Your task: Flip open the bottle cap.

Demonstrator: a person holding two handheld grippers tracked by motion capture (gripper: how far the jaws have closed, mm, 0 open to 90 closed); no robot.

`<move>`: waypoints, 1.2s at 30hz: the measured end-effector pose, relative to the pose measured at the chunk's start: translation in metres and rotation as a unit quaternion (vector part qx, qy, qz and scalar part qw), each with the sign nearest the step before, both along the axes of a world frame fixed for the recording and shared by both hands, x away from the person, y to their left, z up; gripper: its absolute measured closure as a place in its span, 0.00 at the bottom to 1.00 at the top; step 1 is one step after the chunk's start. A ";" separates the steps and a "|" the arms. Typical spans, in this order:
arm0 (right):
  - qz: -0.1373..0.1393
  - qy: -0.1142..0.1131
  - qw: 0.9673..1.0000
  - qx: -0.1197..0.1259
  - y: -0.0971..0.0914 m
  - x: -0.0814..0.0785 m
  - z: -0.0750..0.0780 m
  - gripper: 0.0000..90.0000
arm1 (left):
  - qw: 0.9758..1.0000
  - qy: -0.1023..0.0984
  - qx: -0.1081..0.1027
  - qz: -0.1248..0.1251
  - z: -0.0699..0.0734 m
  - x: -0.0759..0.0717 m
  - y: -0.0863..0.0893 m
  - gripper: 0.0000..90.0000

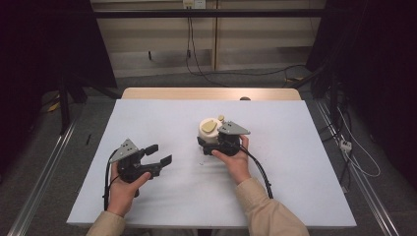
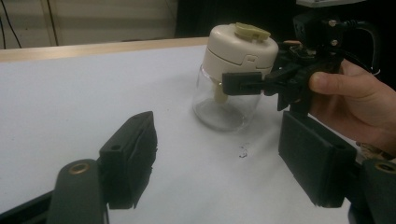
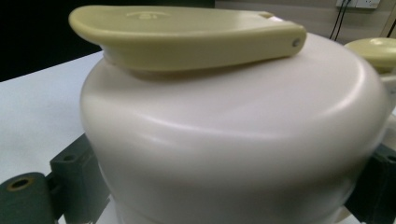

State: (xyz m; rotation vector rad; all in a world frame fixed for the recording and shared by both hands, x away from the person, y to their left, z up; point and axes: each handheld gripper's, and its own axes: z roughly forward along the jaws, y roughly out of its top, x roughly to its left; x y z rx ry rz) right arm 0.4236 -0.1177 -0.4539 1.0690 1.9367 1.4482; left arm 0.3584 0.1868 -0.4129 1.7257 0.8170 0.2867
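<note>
The left tongs [image 1: 158, 154] lie nearest, low on the white counter [image 1: 162, 206] and well to the left of the jar [image 2: 232, 79], their jaws partly apart with nothing between them, pointing across toward the jar. The left hand [image 1: 124, 187] grips them from behind, forearm coming up from the near edge. Farther in, near the middle of the counter, the clear glass jar stands upright, empty as far as can be seen, capped by a cream lid [image 3: 233, 140] that bears a yellowish flip tab [image 3: 187, 37]. The right tongs [image 2: 245, 84] are clamped on the jar just under that lid, one jaw on each side, and the right hand [image 1: 235, 160] holds them level from the near side.
</note>
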 end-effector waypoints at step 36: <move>-0.001 0.001 1.000 -0.001 0.000 0.000 0.000 0.08 | 0.998 0.033 0.013 -0.056 0.018 0.038 -0.055 0.98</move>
